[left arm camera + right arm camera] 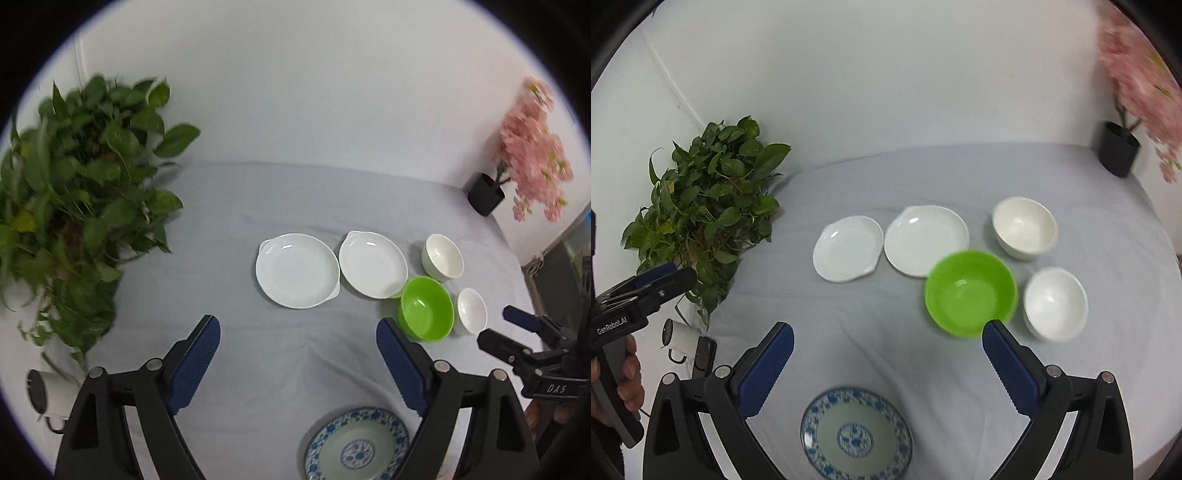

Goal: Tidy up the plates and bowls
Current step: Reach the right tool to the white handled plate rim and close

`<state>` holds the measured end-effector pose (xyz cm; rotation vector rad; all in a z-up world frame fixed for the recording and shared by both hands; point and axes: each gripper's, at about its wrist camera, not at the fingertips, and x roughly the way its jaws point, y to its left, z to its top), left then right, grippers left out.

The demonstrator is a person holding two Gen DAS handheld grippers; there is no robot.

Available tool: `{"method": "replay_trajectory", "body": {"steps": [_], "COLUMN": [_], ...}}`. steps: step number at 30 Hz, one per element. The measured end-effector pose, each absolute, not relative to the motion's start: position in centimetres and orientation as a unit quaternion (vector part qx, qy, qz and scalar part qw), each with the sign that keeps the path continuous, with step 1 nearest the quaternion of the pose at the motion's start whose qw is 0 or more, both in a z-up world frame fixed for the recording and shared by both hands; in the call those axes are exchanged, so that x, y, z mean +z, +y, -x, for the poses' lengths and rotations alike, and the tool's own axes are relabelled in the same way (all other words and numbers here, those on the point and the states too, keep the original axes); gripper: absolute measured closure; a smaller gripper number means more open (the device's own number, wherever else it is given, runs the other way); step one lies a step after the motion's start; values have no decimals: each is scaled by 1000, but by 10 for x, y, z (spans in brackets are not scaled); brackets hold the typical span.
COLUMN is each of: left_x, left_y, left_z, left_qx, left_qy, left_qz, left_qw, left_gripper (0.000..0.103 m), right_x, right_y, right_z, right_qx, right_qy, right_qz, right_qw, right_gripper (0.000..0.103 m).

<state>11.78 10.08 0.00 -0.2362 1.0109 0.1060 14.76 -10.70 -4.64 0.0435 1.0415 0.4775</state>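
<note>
- Now my left gripper (pixel 298 363) stands spread wide, its blue pads (pixel 195 363) far apart with nothing between them; it touches nothing, only the grey tablecloth (pixel 221 236) shows in the gap
- my right gripper (pixel 888 363) is likewise wide open and empty; its pads (pixel 1012 369) hang clear above the cloth, gripping no dish
- the blue-patterned plate (pixel 856 435) lies flat on the cloth at the near edge, below and between my right fingers in that view; in the left view it sits low, partly behind my right-hand finger
- two white plates (pixel 848 248) lie side by side in the middle of the table, their rims almost meeting
- the green bowl (pixel 970 293) stands upright just right of the second white plate, its rim overlapping that plate's edge in both views; whether they touch I cannot tell
- one white bowl (pixel 1024 227) stands behind the green one, another white bowl (pixel 1055 302) just beside it to the right
- a leafy green plant (pixel 709 206) sits at the far left; a pink-flowered plant in a black pot (pixel 485 194) at the far right
</note>
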Motion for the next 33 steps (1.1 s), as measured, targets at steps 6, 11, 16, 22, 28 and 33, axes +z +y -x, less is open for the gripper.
{"method": "replay_trajectory", "body": {"steps": [6, 11, 16, 22, 28, 33], "left_x": [-61, -111, -157, -185, -207, -223], "left_y": [145, 164, 180, 192, 197, 197], "left_z": [-174, -207, -231, -266, -306, -327], "left_qx": [61, 19, -13, -33, -55, -66], "left_qy": [530, 568, 604, 615, 625, 640], "left_qz": [169, 207, 242, 234, 224, 197], "left_qw": [829, 796, 759, 752, 746, 740], "left_gripper": [17, 18, 21, 22, 39, 61], "right_x": [-82, -128, -183, -239, -273, -289], "right_y": [-47, -11, 13, 22, 35, 34], "right_z": [-241, -290, -311, -323, -339, -344], "right_qx": [249, 269, 285, 232, 186, 160], "right_qy": [558, 597, 647, 670, 678, 684], "right_qz": [-8, 1, -60, -130, -159, -163], "right_qw": [791, 756, 705, 693, 693, 692], "right_gripper": [0, 7, 31, 35, 35, 46]}}
